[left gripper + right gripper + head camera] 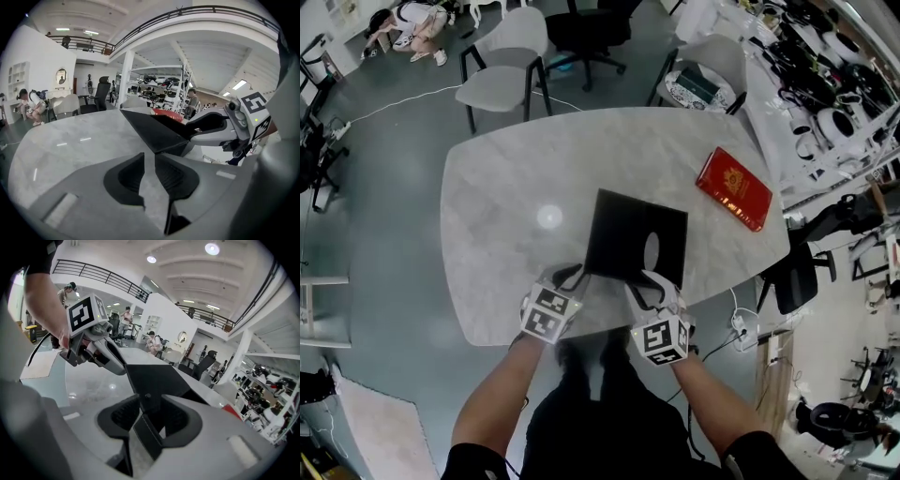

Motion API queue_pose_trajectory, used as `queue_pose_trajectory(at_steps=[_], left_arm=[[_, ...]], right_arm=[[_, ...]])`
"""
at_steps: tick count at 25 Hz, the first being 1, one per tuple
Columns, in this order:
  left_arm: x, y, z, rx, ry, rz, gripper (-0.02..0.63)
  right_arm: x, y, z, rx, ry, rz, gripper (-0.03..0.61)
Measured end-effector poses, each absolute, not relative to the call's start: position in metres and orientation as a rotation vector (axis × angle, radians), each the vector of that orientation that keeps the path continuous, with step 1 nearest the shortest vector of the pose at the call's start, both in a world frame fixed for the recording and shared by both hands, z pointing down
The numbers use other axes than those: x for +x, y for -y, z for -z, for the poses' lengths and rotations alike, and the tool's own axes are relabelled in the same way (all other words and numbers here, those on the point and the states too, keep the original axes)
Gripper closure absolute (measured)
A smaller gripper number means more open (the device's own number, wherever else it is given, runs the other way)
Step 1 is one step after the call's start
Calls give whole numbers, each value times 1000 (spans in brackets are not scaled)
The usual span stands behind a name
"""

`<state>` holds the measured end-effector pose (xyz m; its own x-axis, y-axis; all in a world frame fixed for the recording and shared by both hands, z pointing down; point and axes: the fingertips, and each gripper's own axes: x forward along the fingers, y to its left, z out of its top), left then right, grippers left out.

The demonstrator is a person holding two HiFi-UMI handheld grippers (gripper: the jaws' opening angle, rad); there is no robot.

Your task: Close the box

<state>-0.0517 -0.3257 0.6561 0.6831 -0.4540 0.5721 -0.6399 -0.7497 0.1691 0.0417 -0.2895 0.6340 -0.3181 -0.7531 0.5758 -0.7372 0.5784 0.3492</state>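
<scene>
The left gripper (570, 276) is held at the table's (502, 187) near edge, just beside the near left corner of the black box (633, 234); its jaws are set slightly apart, with nothing between them; the right gripper (651, 281) is placed at the box's near edge, jaws parted around a black flap (146, 394) without pressing it; a red book (733, 187) is laid well apart, far right.

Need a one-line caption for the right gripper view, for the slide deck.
Right claw straddling a flap of the flat black box on a grey marble table, left claw alongside.
</scene>
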Motion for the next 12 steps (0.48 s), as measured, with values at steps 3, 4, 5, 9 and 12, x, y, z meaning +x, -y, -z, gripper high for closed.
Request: queue_pose_trajectory(at_steps=[3,4,5,9,12], left_arm=[[-47,320,-639,2577,806,-693,535],[-44,318,-633,2592,792,-680,534],[-41,317,-627,2607,780,-672,534],[-27,306,-608,2639,747,-670,529],[-18,300,-600,2628,747,-661,529]], right_arm=[[55,278,-613,1262,2064,24,436],[60,274,-606,1287,2057,24,436],[64,269,-600,1310,2052,24,436],[84,251,-578,1386,2021,23,436],[99,240,-567,1414,2019,18,437]])
